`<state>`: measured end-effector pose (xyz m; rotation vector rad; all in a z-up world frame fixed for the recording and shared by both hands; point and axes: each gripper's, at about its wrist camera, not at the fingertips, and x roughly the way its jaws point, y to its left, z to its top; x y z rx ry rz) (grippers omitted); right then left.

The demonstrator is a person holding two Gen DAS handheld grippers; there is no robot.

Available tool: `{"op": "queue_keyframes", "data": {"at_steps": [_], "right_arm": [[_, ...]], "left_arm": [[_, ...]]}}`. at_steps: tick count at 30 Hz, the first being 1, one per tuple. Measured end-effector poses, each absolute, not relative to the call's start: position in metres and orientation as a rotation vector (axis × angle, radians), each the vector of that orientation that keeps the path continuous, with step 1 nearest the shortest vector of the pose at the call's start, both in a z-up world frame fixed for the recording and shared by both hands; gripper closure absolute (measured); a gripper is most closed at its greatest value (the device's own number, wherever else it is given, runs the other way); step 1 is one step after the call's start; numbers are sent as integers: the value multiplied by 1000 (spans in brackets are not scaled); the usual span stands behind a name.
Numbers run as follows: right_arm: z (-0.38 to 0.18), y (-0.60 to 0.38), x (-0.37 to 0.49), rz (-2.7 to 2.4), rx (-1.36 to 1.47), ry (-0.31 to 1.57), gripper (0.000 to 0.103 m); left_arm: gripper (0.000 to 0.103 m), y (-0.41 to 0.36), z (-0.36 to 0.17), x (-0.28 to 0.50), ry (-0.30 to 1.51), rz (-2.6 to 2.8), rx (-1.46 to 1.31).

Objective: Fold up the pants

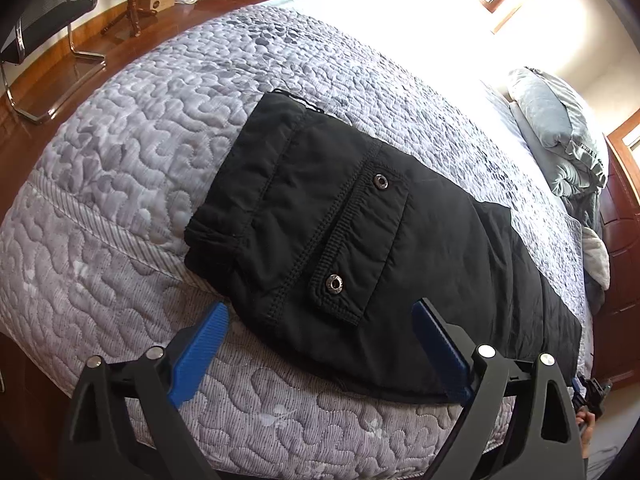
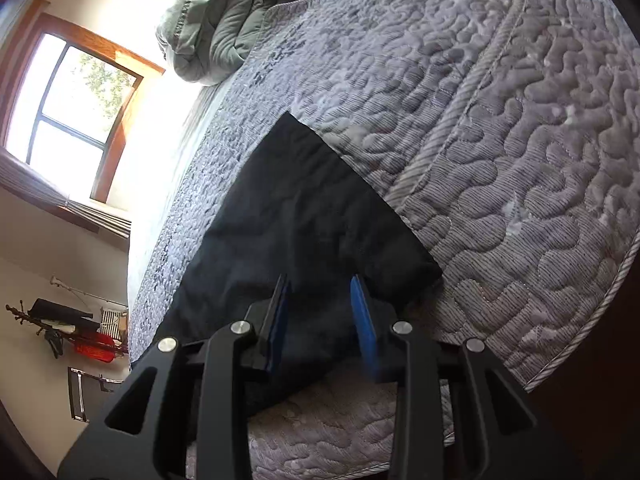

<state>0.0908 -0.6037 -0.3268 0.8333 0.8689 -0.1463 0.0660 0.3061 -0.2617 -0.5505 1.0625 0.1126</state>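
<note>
Two claws are in play here, both low over the near edge of the bed [image 1: 120,168], which has a grey quilted cover. The black pants [image 1: 360,248] lie flat on that quilt, already folded over, with the waistband end to the left and a snap pocket [image 1: 360,236] facing up.

From the left wrist view, the left claw [image 1: 320,352] comes in from the bed's edge, pointing across the pants. It's spread wide: one blue finger [image 1: 200,344] sits over bare quilt just beside the waistband end, the other is over the pants' near edge. Nothing is gripped, and I can't tell if the fingertips actually touch the fabric.

The right claw [image 2: 322,320] is rolled sideways, judging by the tilted room in its view, and it points along the pants' other end, near the corner by the edge of the bed. It's about half open, with black fabric showing in the gap between its blue fingers [image 2: 280,320]. It isn't clamped on anything; whether the pads brush the cloth is hard to say.

A rumpled grey-green comforter [image 2: 212,28] is bunched at the head of the bed, and a window [image 2: 68,112] glares bright.
</note>
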Motion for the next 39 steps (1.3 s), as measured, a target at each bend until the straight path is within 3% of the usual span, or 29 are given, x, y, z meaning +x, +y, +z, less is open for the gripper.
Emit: {"op": "queue_keyframes", "data": {"at_steps": [1,3,7,10,14,35,39], "right_arm": [[-330,-607,91,-147,840,874,86],[-324,-614,86,-138,859,850,86],[-301,-626,63,-156,865,768,49],[-299,-631,46,-121,907,752,48],[-312,-640,30,-93,1022,710,37],[-362,-640,66,64,1147,651,29],[-368,-645,49,56,1165,627,38]], "left_arm": [[8,305,-264,69,1073,114,-547],[8,302,-271,75,1111,109,-531],[8,296,-275,80,1140,95,-493],[7,298,-275,78,1134,93,-509],[4,302,-272,72,1113,110,-553],[4,266,-274,70,1140,162,-541],[4,265,-277,71,1152,182,-535]]}}
